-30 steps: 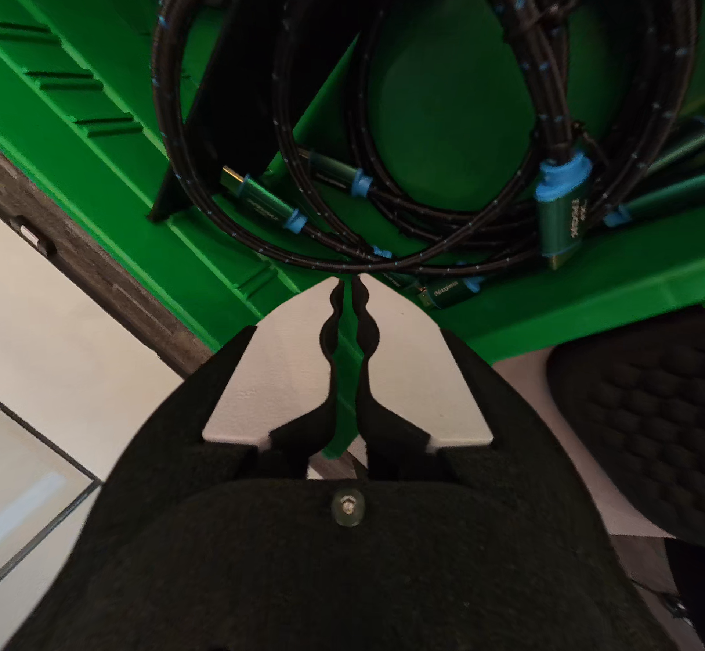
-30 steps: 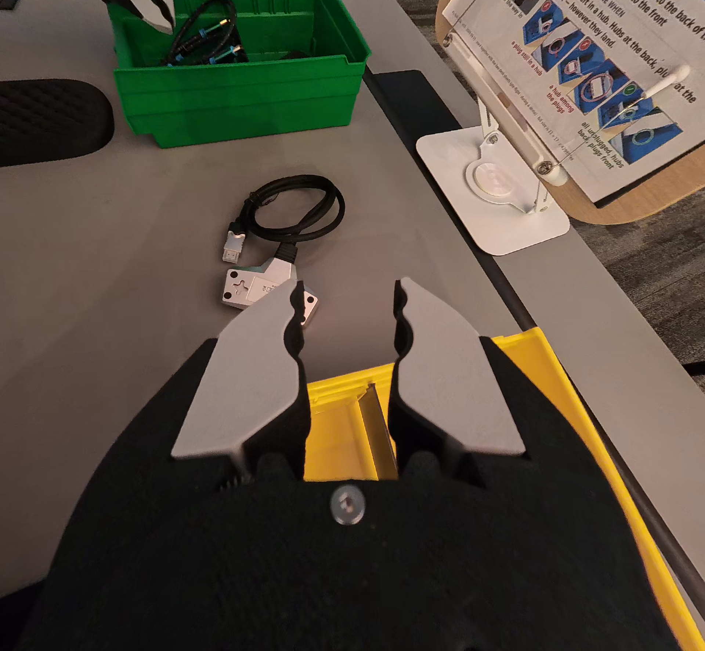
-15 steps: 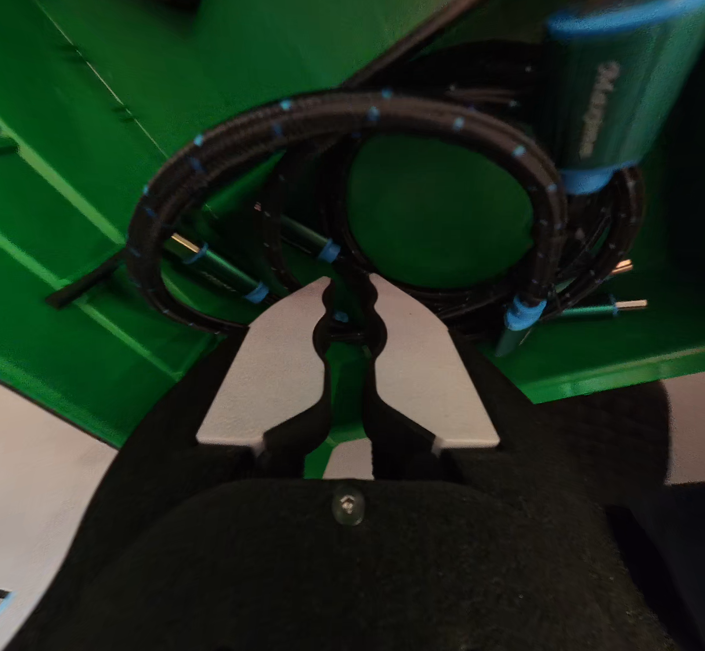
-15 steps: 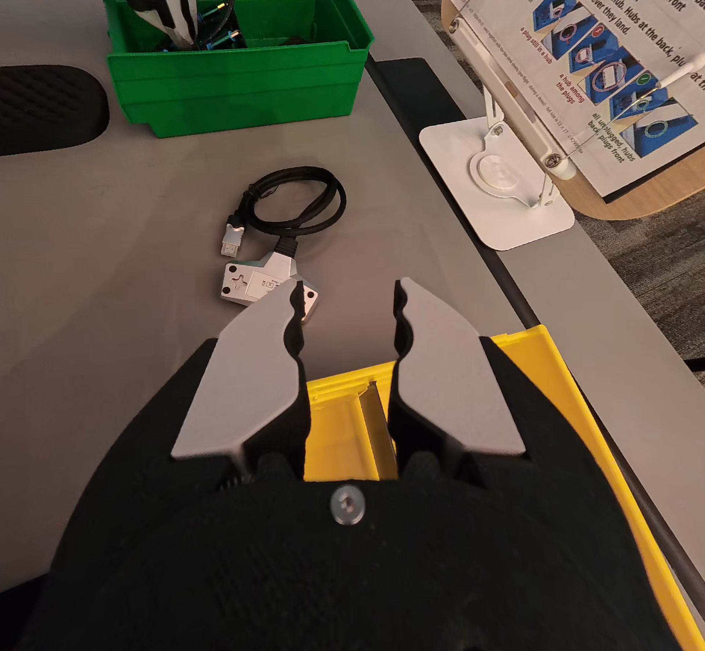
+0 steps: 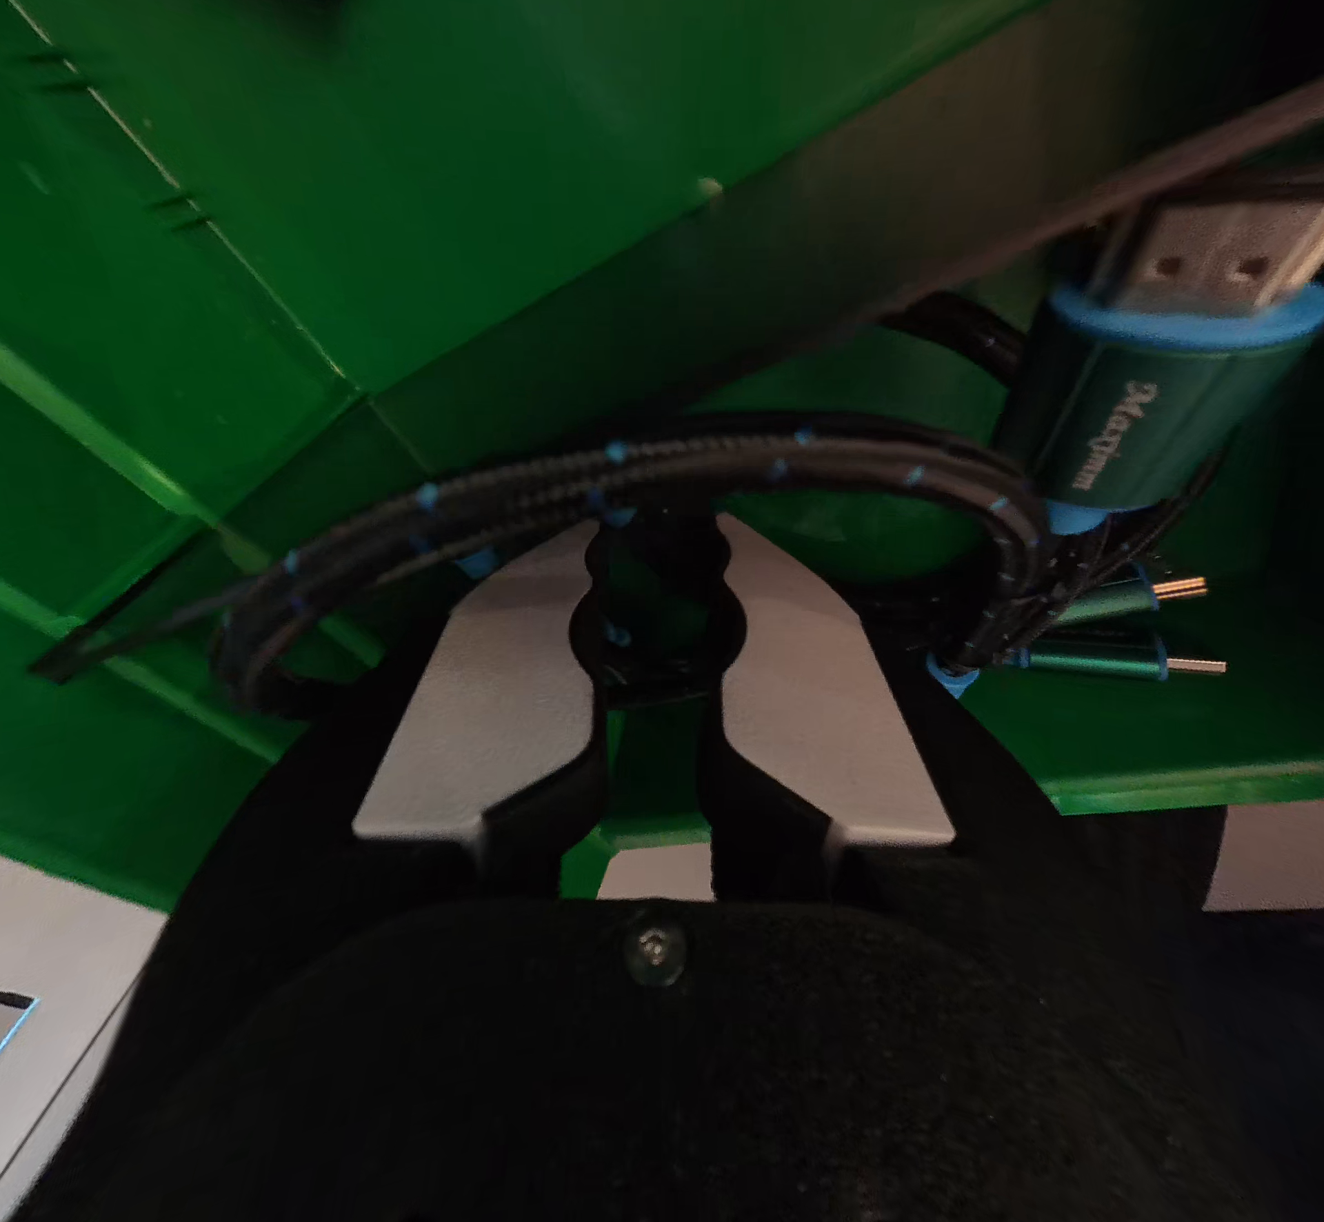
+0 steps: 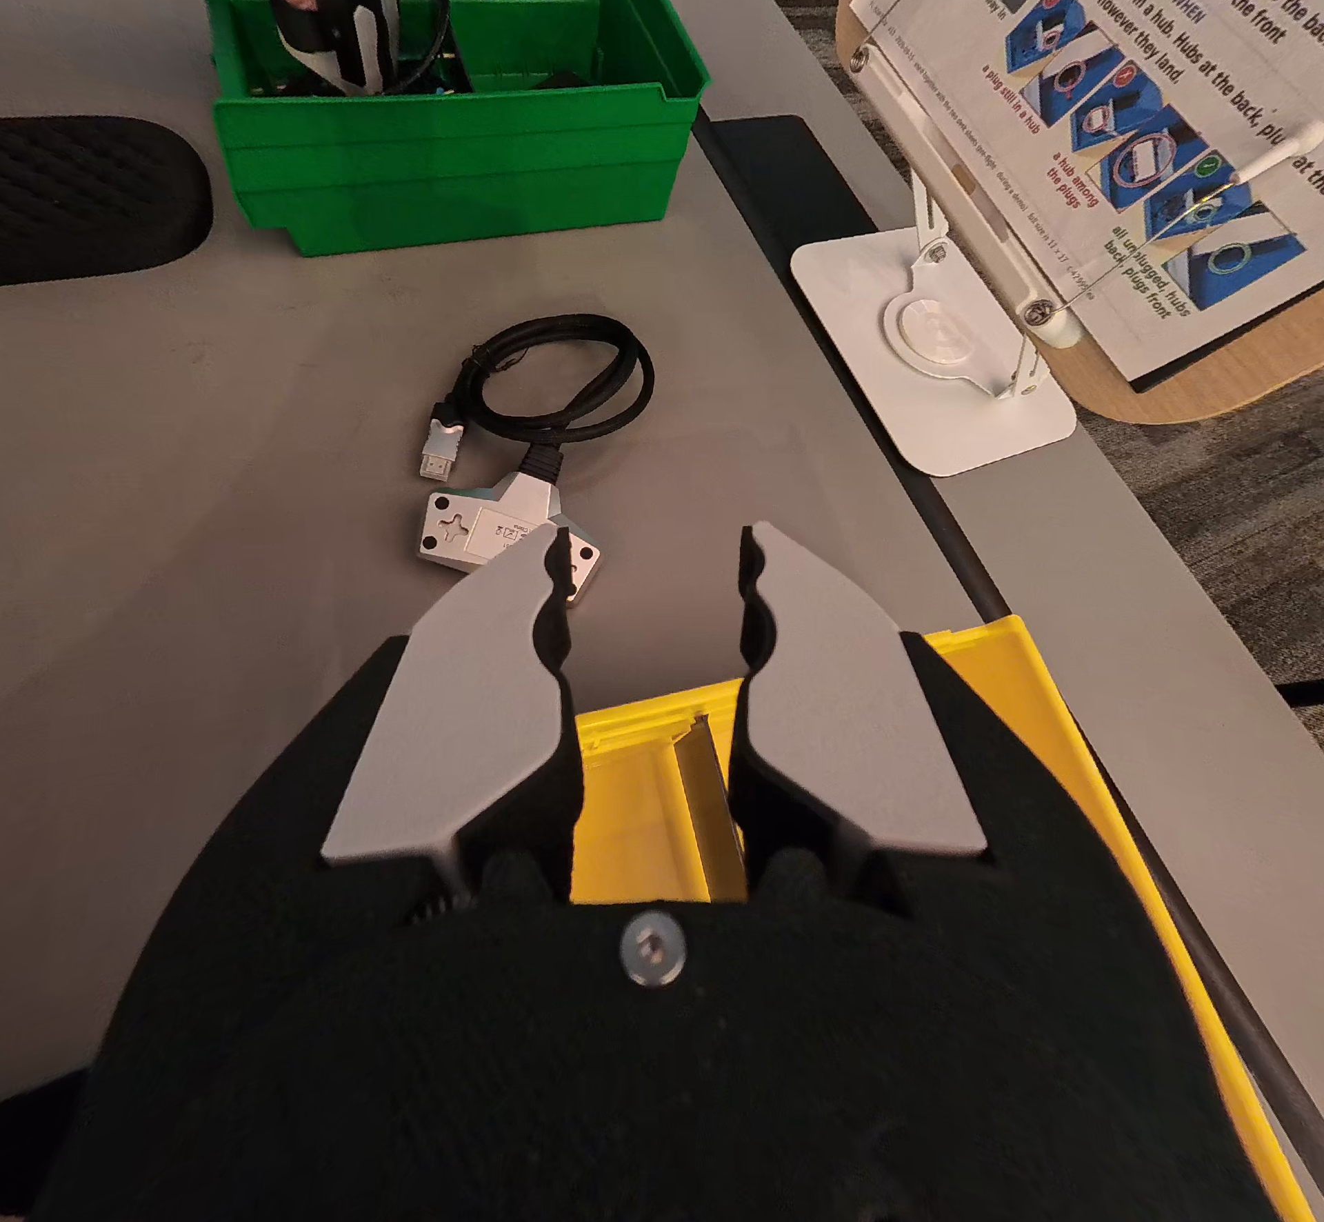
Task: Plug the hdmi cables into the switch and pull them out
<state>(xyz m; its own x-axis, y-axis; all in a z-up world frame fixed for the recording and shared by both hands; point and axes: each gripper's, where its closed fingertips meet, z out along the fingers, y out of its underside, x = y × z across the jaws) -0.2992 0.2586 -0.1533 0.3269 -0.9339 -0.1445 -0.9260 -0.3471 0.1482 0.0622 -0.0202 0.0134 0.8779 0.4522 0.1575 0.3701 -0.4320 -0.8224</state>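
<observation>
Green walls of the bin point(image 5: 501, 149) are filling our left wrist view, because we are reaching our left gripper point(image 5: 658, 586) down inside it. Its two fingers are squeezing together on a loop of the braided black cable point(image 5: 716, 464), which is sitting in the wavy notches near the tips. More cables are lying in a tangle in the bin, and one big plug point(image 5: 1146, 392) with a blue ring is sticking up beside us. From the right wrist view we are seeing the left gripper point(image 6: 344, 41) far off in the green bin point(image 6: 458, 170) at the back of the grey table point(image 6: 179, 471). Our right gripper point(image 6: 652, 586) is hanging over the table with its fingers spread wide and nothing between them. The little silver switch point(image 6: 494, 528) is lying on the table just past the left fingertip, with its own black cord point(image 6: 566, 371) curled up behind it. We are thinking the cable is light and bendy, so it may flop and drag the other cables along. The braid looks rough, so it should not slip much. For plugging in, we are guessing the hard plug body is the best place to hold, not the soft cord.
</observation>
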